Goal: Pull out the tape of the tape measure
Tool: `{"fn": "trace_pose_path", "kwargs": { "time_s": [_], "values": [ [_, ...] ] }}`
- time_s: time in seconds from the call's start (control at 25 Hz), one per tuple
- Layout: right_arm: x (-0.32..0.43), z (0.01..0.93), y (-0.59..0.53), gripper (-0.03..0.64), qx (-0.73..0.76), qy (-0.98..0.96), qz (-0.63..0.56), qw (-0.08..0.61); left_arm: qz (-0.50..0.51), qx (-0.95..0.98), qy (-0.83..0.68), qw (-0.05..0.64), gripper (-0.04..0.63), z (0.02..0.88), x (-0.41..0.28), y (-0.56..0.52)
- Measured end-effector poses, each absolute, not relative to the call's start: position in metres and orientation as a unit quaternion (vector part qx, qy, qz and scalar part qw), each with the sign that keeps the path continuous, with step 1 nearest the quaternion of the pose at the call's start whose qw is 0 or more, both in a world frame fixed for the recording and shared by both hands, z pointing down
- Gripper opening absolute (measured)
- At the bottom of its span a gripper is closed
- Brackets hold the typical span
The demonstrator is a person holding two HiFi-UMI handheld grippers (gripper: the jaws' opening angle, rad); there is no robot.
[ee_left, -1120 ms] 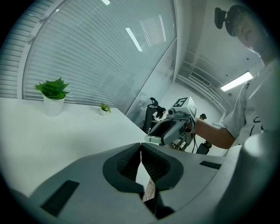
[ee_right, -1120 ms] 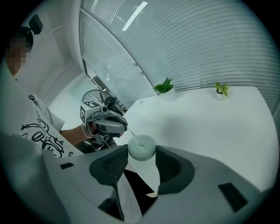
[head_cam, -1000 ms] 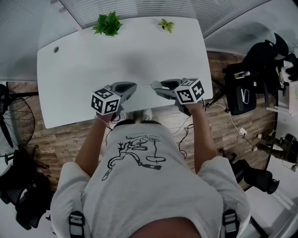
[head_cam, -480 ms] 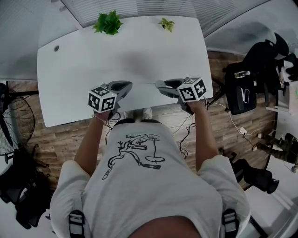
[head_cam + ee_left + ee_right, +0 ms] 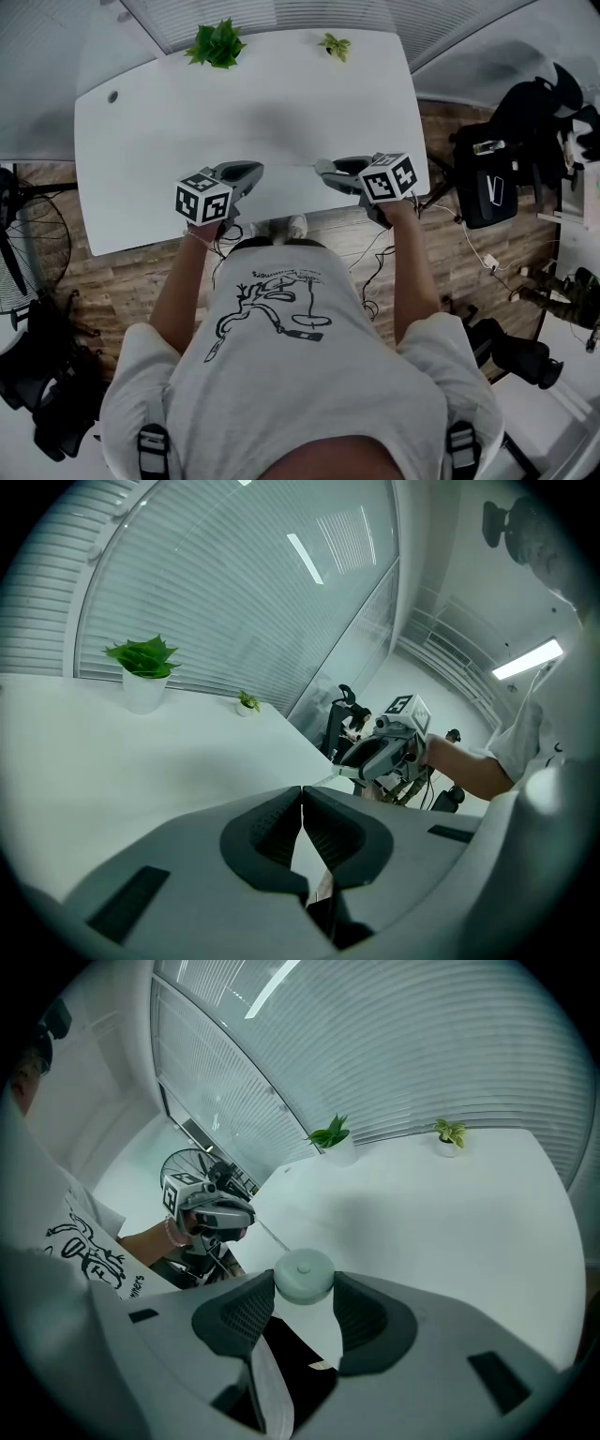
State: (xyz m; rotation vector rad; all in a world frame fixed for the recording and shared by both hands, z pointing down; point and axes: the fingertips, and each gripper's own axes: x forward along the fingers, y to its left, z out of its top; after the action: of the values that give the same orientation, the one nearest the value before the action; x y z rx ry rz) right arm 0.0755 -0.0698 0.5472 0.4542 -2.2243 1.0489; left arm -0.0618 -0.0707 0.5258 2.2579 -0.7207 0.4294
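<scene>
A white table (image 5: 169,122) is set on a wood-plank floor (image 5: 469,272), with a large plant (image 5: 216,45) and a small plant (image 5: 334,47) at its 12 o'clock edge and a fan (image 5: 28,253) at 9 o'clock. The round tape measure (image 5: 304,1276) is clamped in the jaws of the right gripper (image 5: 305,1290) near the table's 6 o'clock edge, and its tape (image 5: 289,169) is pinched by the closed left gripper (image 5: 302,799). The small print on the T-shirt (image 5: 281,309) cannot be read.
</scene>
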Motion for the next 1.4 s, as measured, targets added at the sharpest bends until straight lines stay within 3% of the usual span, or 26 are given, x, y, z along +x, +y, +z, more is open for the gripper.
{"fn": "trace_pose_path", "kwargs": {
  "time_s": [1.4],
  "values": [
    [0.106, 0.568, -0.077, 0.209, 0.202, -0.819, 0.412, 0.344, 0.175, 0.858, -0.308, 0.371, 0.025, 0.542, -0.095, -0.085]
  ]
}}
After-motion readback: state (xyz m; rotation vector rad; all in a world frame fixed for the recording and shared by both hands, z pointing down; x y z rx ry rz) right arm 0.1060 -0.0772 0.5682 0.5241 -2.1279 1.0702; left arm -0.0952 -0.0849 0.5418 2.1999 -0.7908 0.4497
